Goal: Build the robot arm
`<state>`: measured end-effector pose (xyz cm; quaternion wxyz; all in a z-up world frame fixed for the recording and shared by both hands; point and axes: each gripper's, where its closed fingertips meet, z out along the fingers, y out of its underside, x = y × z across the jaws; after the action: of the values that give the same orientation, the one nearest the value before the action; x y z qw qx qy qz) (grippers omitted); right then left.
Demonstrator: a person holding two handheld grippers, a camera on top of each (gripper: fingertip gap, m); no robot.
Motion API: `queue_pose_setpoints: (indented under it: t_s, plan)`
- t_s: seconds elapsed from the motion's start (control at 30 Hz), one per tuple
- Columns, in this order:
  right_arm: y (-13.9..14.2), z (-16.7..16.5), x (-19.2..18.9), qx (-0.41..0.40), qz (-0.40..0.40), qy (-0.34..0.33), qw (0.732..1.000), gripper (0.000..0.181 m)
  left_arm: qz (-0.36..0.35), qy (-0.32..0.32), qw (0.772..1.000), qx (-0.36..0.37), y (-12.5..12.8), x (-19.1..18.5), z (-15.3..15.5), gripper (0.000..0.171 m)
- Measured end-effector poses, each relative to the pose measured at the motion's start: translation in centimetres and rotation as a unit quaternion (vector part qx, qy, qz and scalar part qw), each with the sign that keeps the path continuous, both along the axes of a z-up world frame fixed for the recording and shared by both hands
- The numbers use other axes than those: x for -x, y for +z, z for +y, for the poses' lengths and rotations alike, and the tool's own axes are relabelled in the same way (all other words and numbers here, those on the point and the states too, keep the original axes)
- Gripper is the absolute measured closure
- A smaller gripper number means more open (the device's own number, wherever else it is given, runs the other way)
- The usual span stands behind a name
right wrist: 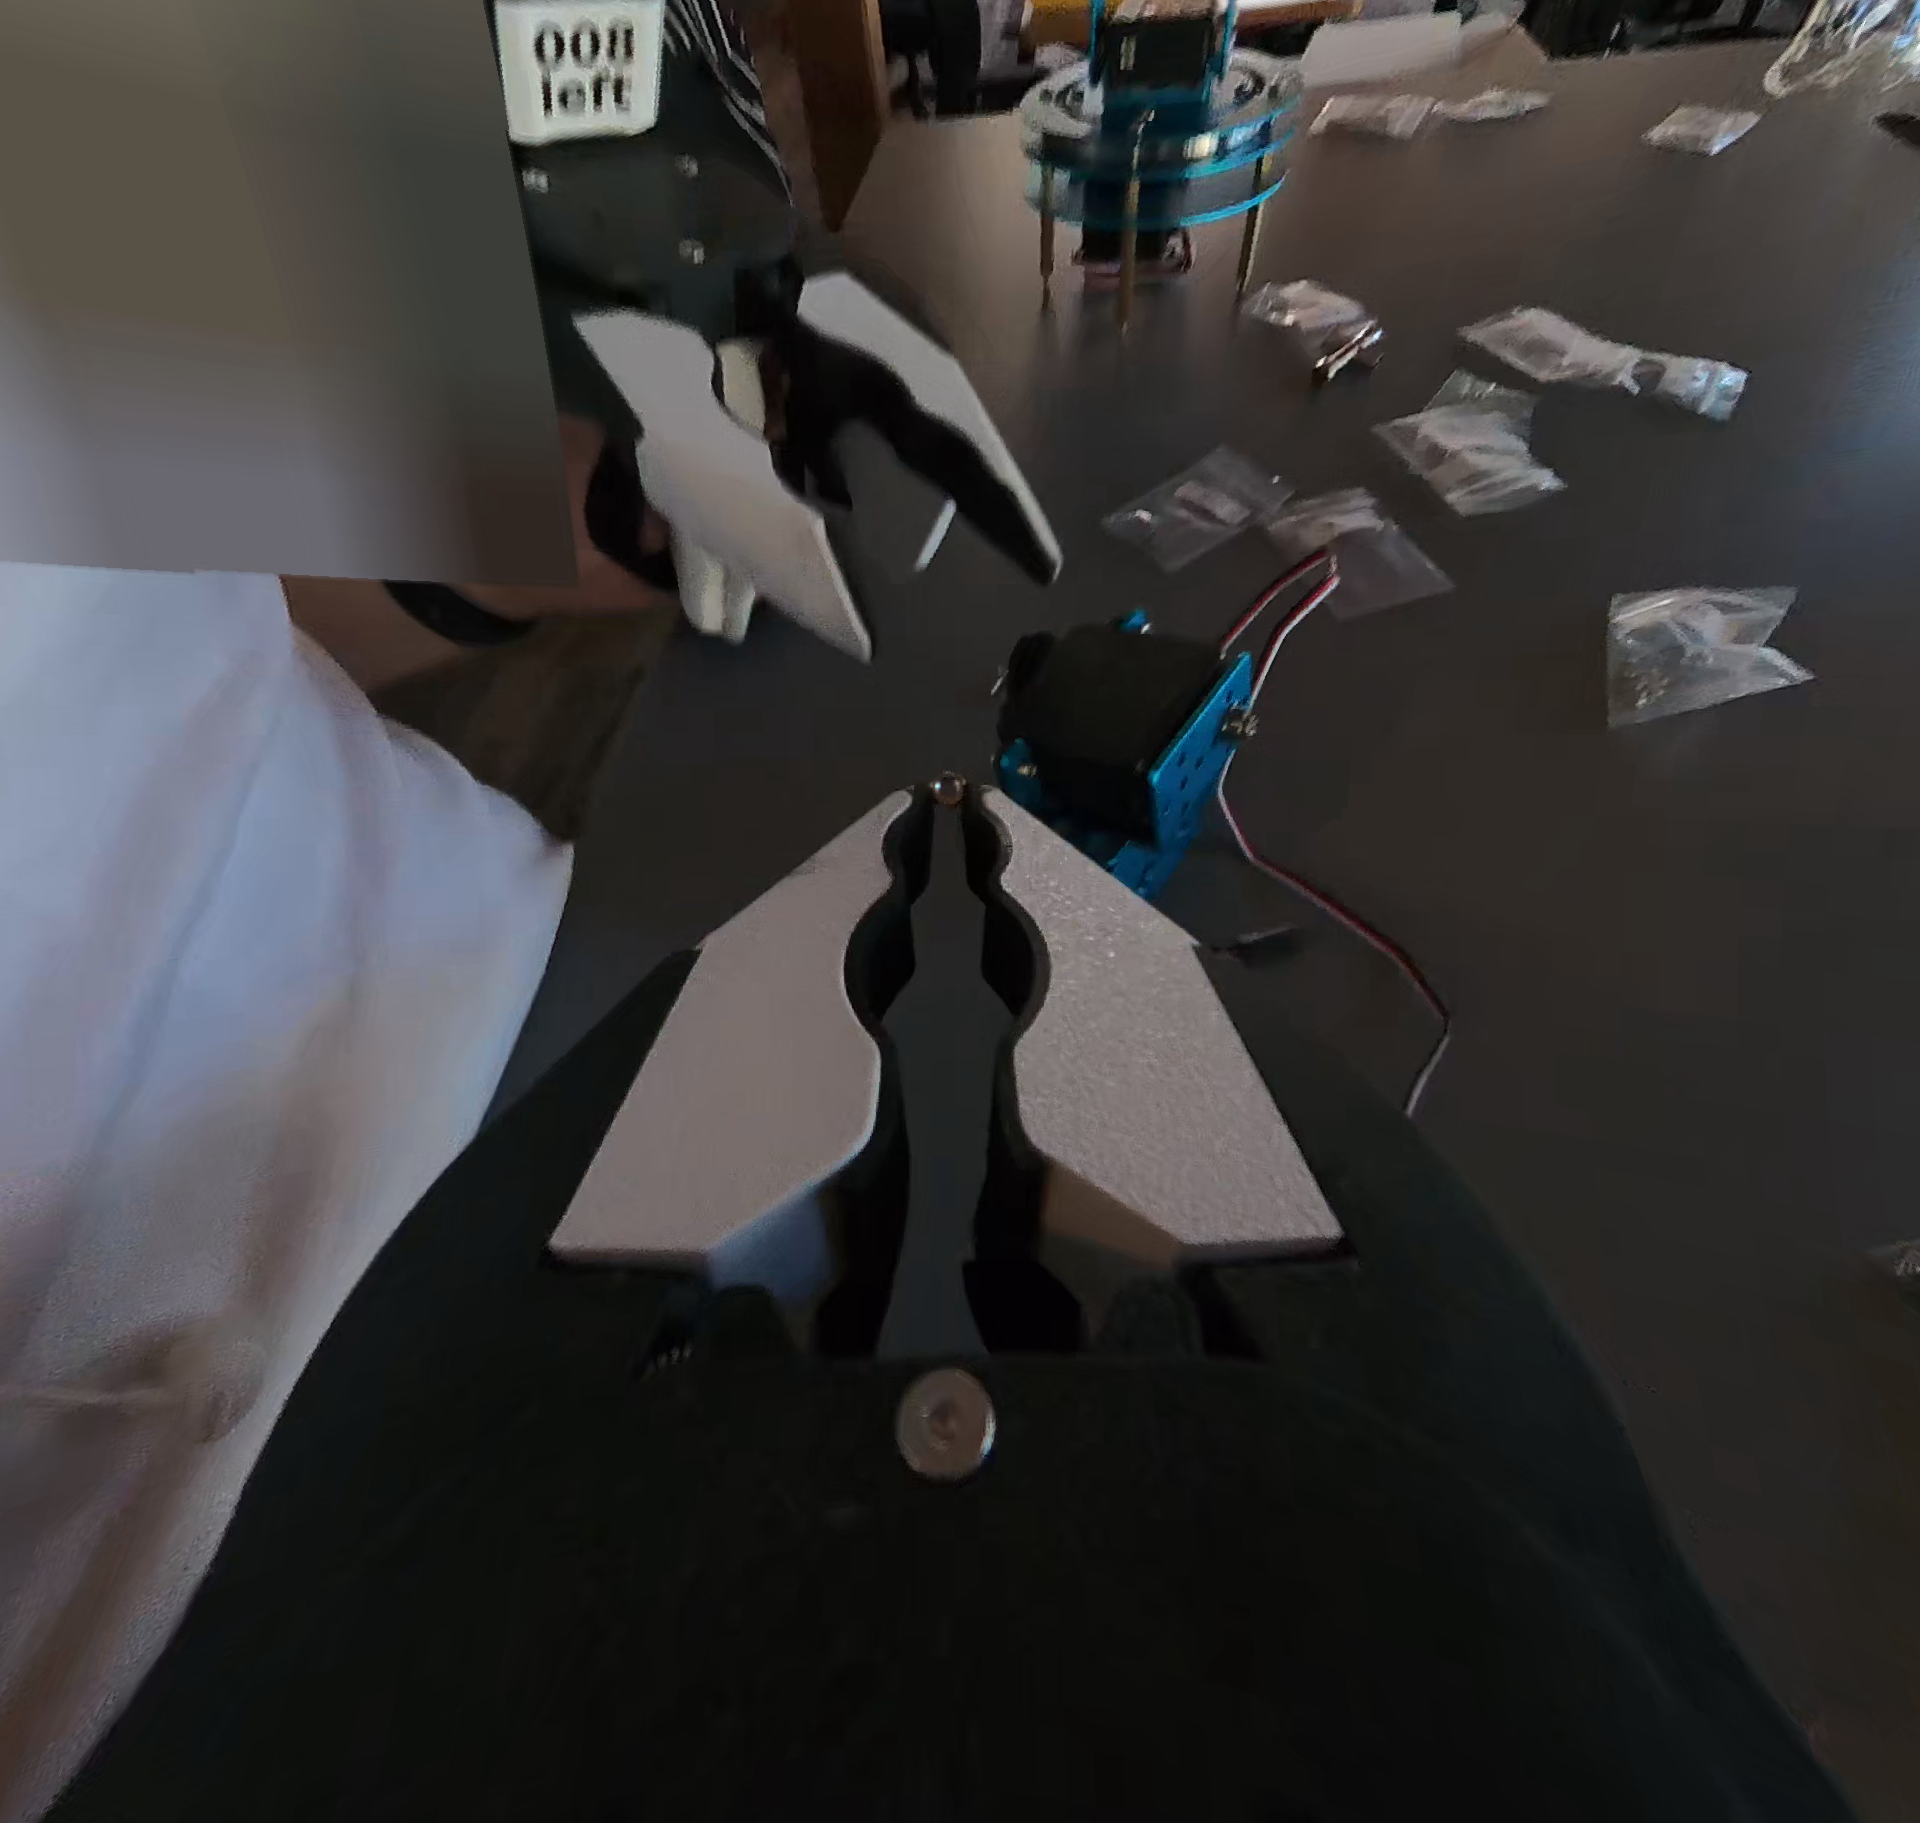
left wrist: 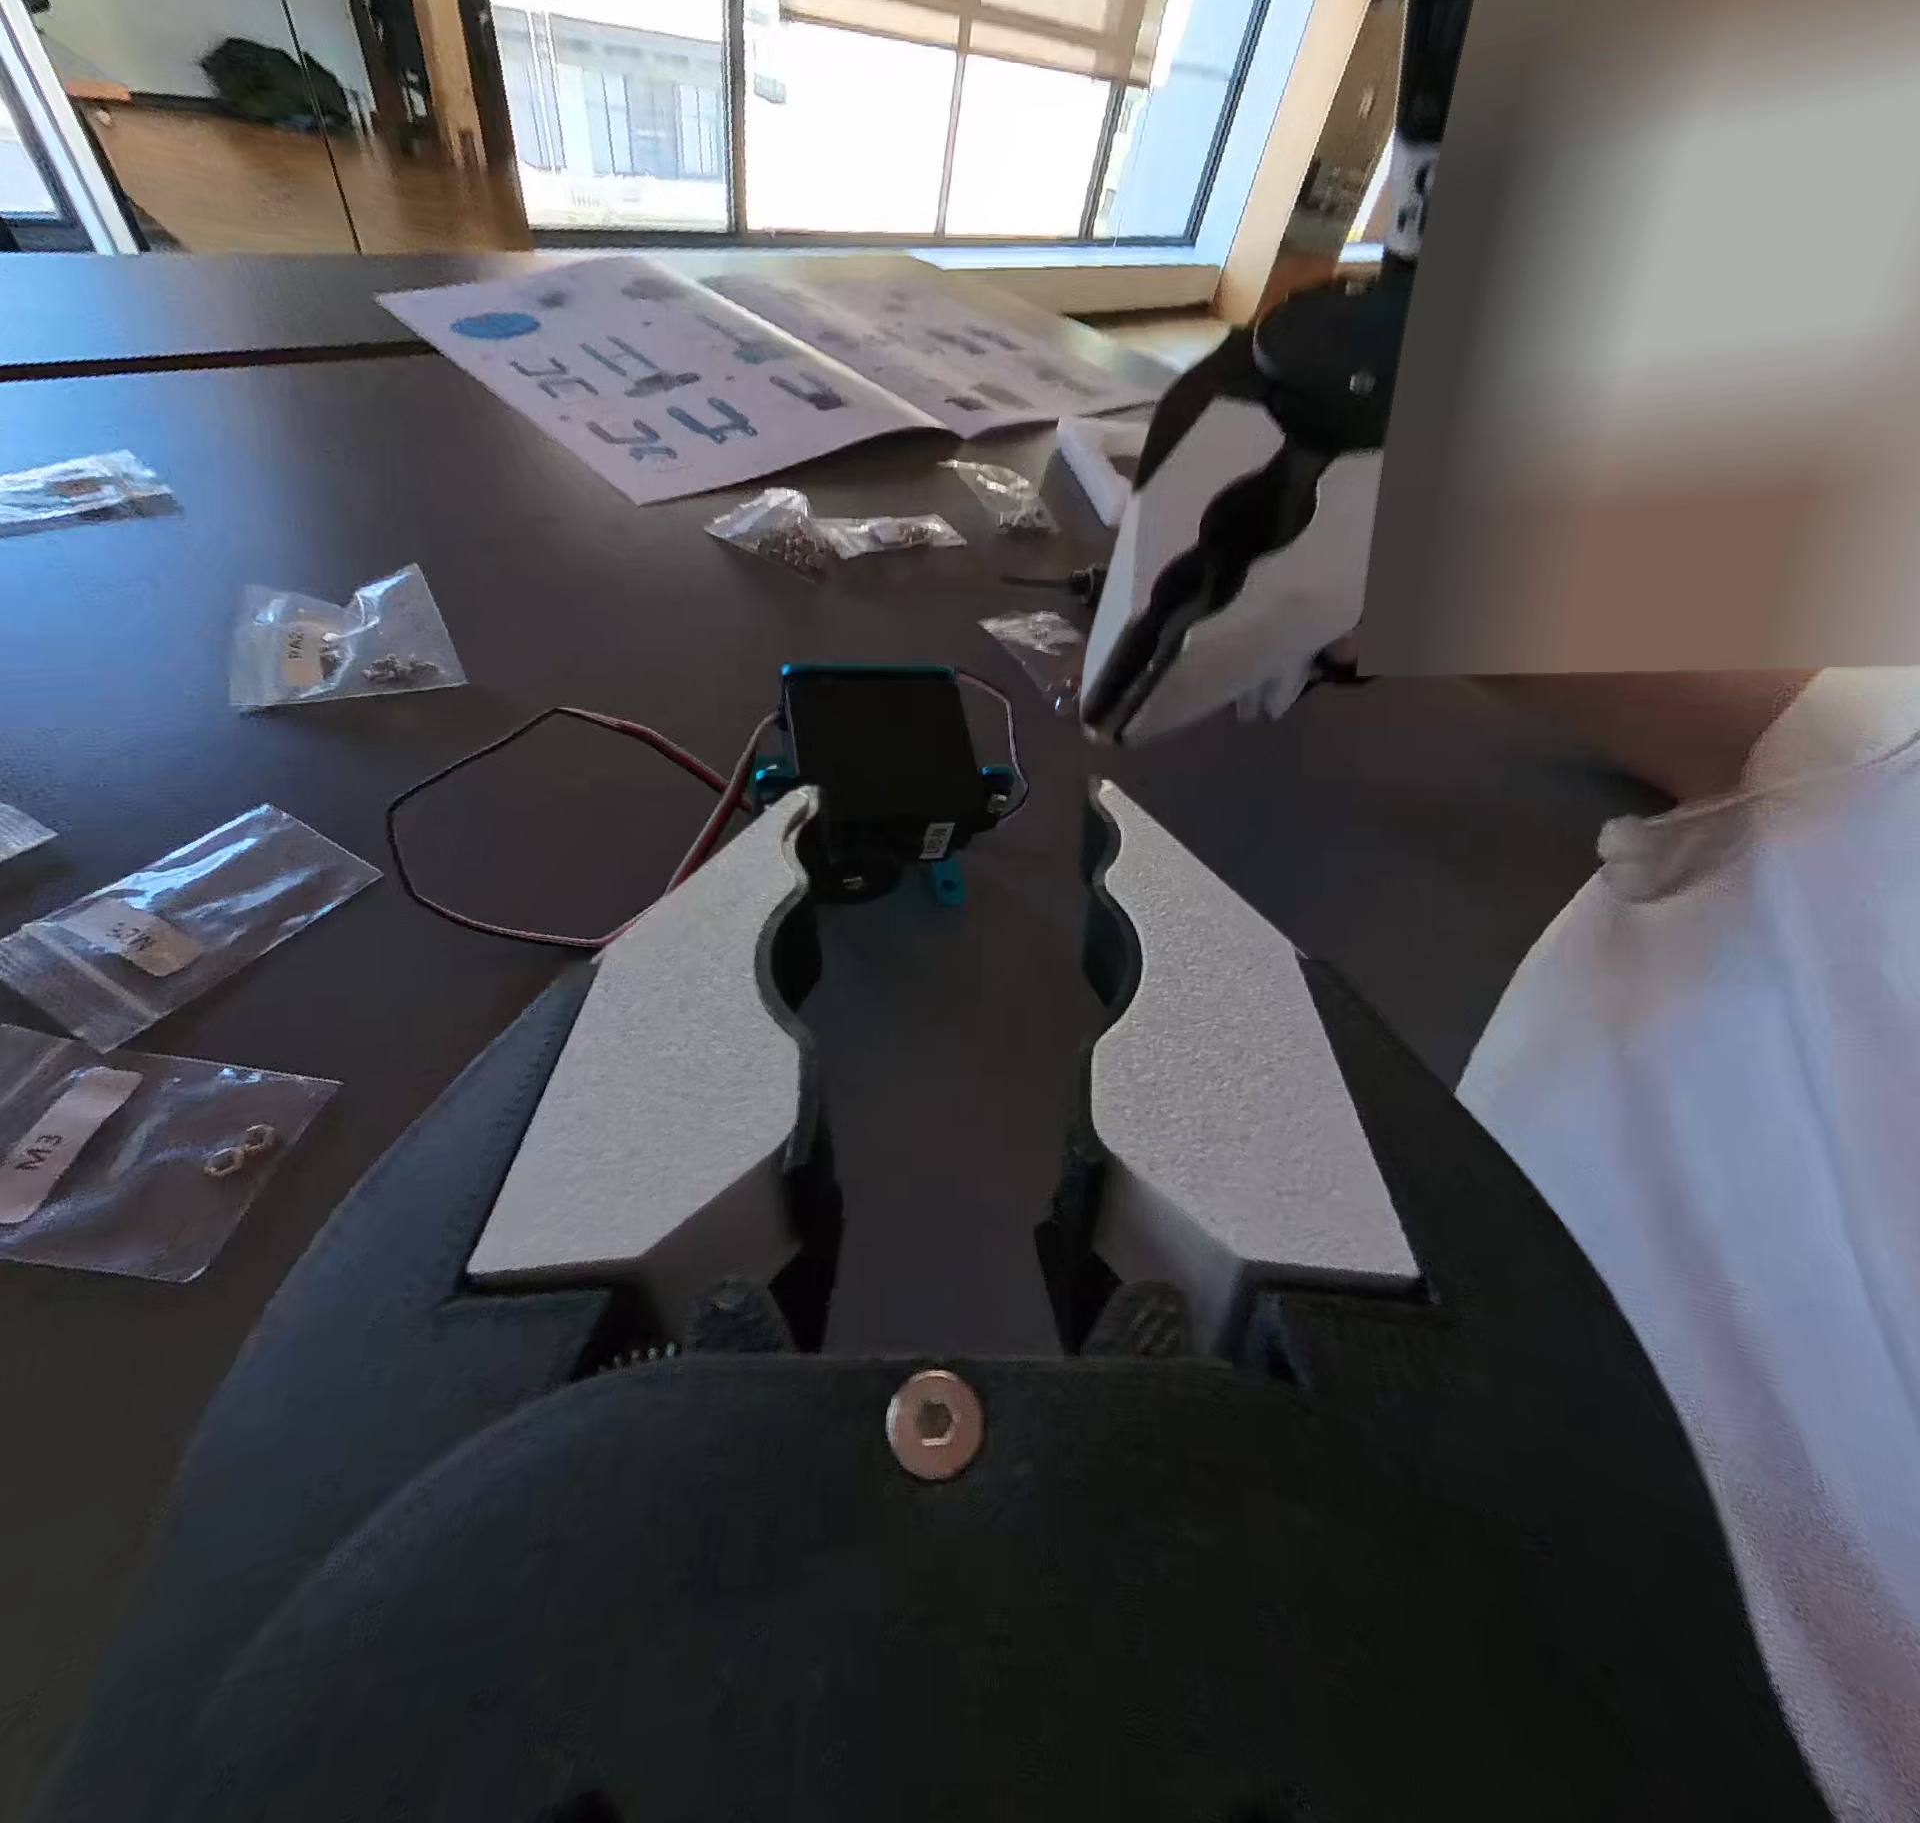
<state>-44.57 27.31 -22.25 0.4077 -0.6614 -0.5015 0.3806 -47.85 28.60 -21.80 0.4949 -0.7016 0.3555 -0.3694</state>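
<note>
A black servo motor in a blue metal bracket [left wrist: 883, 776] lies on the dark table [left wrist: 520, 568], with a red, black and white wire looping off to its left. My left gripper [left wrist: 951, 802] is open and empty, with the servo just ahead of its fingertips. It also shows in the right wrist view [right wrist: 956, 610], held above the table. My right gripper [right wrist: 948, 805] is shut on a small metal screw-like part [right wrist: 948, 788] at its tips, close beside the servo [right wrist: 1122, 724]. In the left wrist view the right gripper [left wrist: 1101, 724] hangs to the servo's right.
Several clear plastic bags of small hardware [left wrist: 343, 641] [right wrist: 1704, 651] lie scattered on the table. An open instruction booklet [left wrist: 748, 360] lies at the far side. A blue round robot base on standoffs [right wrist: 1158, 132] stands farther back. A person's white sleeve [left wrist: 1714, 1098] is close by. Spacing between my two grippers at the tips: around 5 cm.
</note>
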Motion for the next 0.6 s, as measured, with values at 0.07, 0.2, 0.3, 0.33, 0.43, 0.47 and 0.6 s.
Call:
queue_pose_setpoints:
  t_s: [0.07, 0.2, 0.3, 0.33, 0.43, 0.47, 0.6]
  plan:
    - [0.2, 0.6, 0.0, 0.009, 0.015, -0.009, 1.0, 0.177, 0.029, 0.004, 1.0, -0.001, -0.8, -0.5, 0.2, 0.123]
    - [-0.1, 1.3, 0.1, 0.103, 0.051, -0.024, 0.993, 0.178, 0.085, 0.029, 0.995, -0.037, -1.3, -0.5, 1.2, 0.118]
    - [0.0, 2.0, 0.1, 0.187, 0.09, -0.038, 0.977, 0.178, 0.11, 0.035, 0.991, -0.06, -1.2, -0.3, 1.6, 0.114]
    - [0.0, 2.1, 0.1, 0.212, 0.099, -0.04, 0.971, 0.181, 0.113, 0.036, 0.991, -0.067, -1.1, -0.3, 1.7, 0.114]
    - [-0.2, 2.1, 0.1, 0.269, 0.113, -0.042, 0.955, 0.181, 0.114, 0.032, 0.991, -0.062, -1.2, -0.6, 1.7, 0.108]
    - [-0.2, 2.2, 0.1, 0.274, 0.118, -0.047, 0.953, 0.181, 0.112, 0.03, 0.992, -0.057, -1.3, -0.7, 1.7, 0.107]
    - [-1.9, 2.4, -0.5, 0.246, 0.064, -0.068, 0.965, 0.181, 0.123, 0.038, 0.99, -0.051, -2.1, -0.5, 2.0, 0.108]
